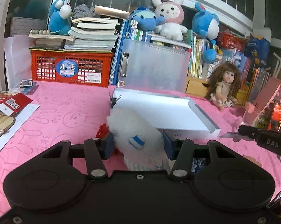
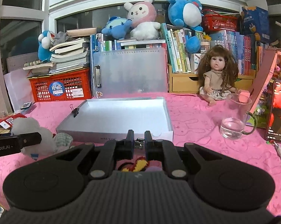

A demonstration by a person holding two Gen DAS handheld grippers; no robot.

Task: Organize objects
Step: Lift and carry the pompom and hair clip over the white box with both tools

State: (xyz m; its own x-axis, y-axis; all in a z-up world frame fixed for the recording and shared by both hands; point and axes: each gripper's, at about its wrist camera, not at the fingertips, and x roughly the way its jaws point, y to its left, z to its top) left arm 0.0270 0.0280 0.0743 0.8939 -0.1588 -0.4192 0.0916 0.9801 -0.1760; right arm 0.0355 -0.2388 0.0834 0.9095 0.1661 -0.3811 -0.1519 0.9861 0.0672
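A shallow white box [image 2: 119, 115] lies open on the pink cloth, with a black binder clip [image 2: 75, 112] on its left rim; it also shows in the left wrist view [image 1: 164, 113]. My left gripper [image 1: 138, 141] is shut on a fluffy white plush toy [image 1: 133, 130] just in front of the box; the toy shows at the left in the right wrist view [image 2: 34, 132]. My right gripper [image 2: 139, 140] is nearly closed around a small metal clip [image 2: 139, 142] at the box's near edge. A red and yellow knitted item [image 2: 138, 165] lies under it.
A long-haired doll [image 2: 217, 76] sits at the back right. A glass mug [image 2: 235, 117] with water and a phone [image 2: 277, 112] stand on the right. A red crate [image 2: 60, 87] with books, a clear file case [image 2: 131, 72], bookshelves and plush toys line the back. Cards [image 1: 7, 102] lie left.
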